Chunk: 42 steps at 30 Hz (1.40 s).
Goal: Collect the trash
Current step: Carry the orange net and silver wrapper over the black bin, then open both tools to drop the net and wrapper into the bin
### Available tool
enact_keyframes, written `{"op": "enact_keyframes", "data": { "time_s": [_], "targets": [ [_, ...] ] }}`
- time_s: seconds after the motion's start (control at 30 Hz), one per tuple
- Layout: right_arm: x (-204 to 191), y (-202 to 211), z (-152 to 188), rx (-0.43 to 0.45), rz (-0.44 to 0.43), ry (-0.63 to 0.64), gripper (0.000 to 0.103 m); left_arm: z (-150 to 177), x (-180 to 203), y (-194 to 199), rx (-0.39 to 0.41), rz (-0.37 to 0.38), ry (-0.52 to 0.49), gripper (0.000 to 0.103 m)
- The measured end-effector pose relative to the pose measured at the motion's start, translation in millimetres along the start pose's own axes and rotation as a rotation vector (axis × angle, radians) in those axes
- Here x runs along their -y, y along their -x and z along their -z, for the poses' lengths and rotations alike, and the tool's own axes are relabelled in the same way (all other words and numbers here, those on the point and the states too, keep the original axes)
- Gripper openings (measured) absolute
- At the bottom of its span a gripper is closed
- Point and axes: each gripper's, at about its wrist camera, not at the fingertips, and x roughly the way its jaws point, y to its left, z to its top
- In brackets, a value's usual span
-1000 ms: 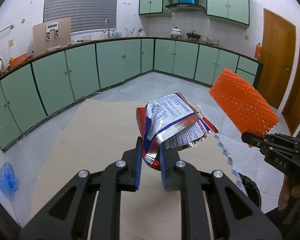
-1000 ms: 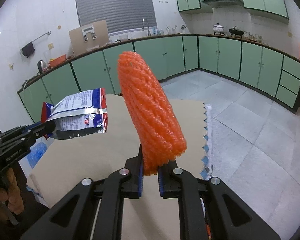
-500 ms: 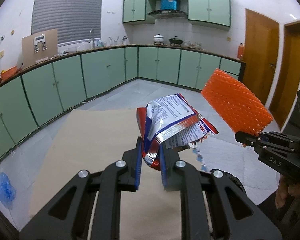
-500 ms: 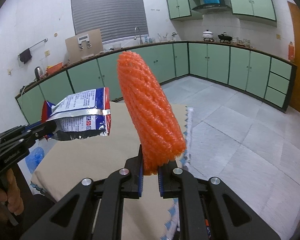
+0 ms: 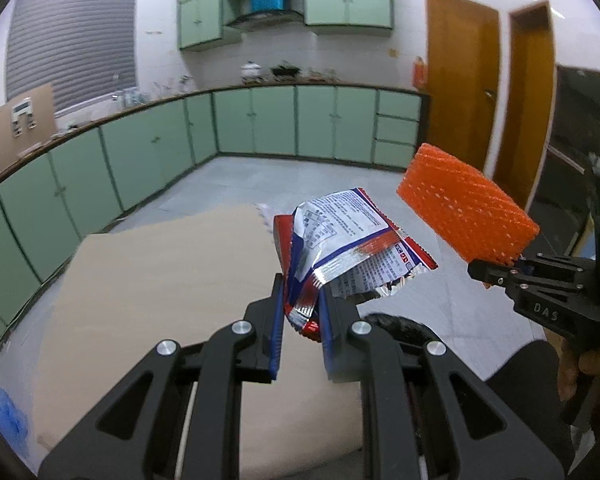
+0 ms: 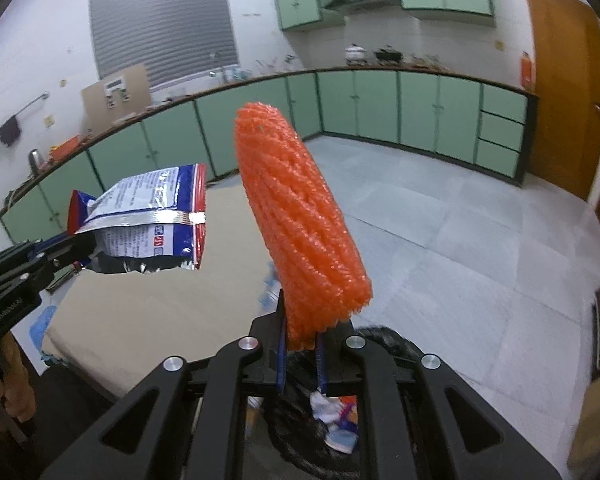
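My left gripper is shut on a crumpled red, white and blue snack wrapper, held above the beige table's right edge. The wrapper and the left gripper also show in the right wrist view. My right gripper is shut on an orange foam net sleeve that stands upright. The sleeve and right gripper appear at the right of the left wrist view. A black trash bin with trash inside sits just below the right gripper; its rim shows under the wrapper.
A beige table lies under and left of the grippers. Green kitchen cabinets line the walls across a grey tiled floor. Brown doors stand at the right. A blue bag lies on the floor at left.
Both grippers have swung right, off the table's edge, with their loads still held. The black bin has come into view beneath them.
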Motion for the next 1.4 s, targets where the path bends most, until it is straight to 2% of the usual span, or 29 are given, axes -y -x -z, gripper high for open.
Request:
{"op": "enact_keyframes", "data": {
  "time_s": [0.1, 0.33, 0.6, 1.0, 1.07, 1.13, 1.17, 1.23, 1.27, 1.4],
  "targets": [
    [20, 2, 15, -0.029, 0.03, -0.035, 0.011, 10, 26, -18, -0.043, 0.047, -0.036, 0.014],
    [59, -20, 56, -0.147, 0.077, -0.103, 0.011, 34, 72, -58, -0.134, 0.095, -0.11, 0.014],
    [83, -57, 86, -0.261, 0.086, -0.151, 0.011, 64, 95, -100, -0.242, 0.082, -0.169, 0.014],
    [110, -109, 106, -0.392, 0.122, -0.224, 0.011, 79, 113, -163, -0.36, 0.045, -0.227, 0.016],
    [112, -117, 111, -0.421, 0.12, -0.23, 0.015, 81, 117, -172, -0.378, 0.042, -0.238, 0.018],
    [114, -121, 117, -0.439, 0.117, -0.231, 0.015, 83, 119, -181, -0.389, 0.031, -0.244, 0.024],
    [116, -123, 118, -0.446, 0.118, -0.228, 0.019, 84, 119, -183, -0.386, 0.024, -0.244, 0.029],
    [117, -127, 122, -0.465, 0.115, -0.226, 0.031, 84, 119, -188, -0.389, 0.02, -0.241, 0.03],
    [118, -128, 123, -0.464, 0.118, -0.227, 0.033, 85, 119, -190, -0.393, 0.02, -0.24, 0.03],
    [119, -130, 124, -0.467, 0.119, -0.232, 0.034, 89, 118, -194, -0.399, 0.03, -0.227, 0.03]
  ]
}}
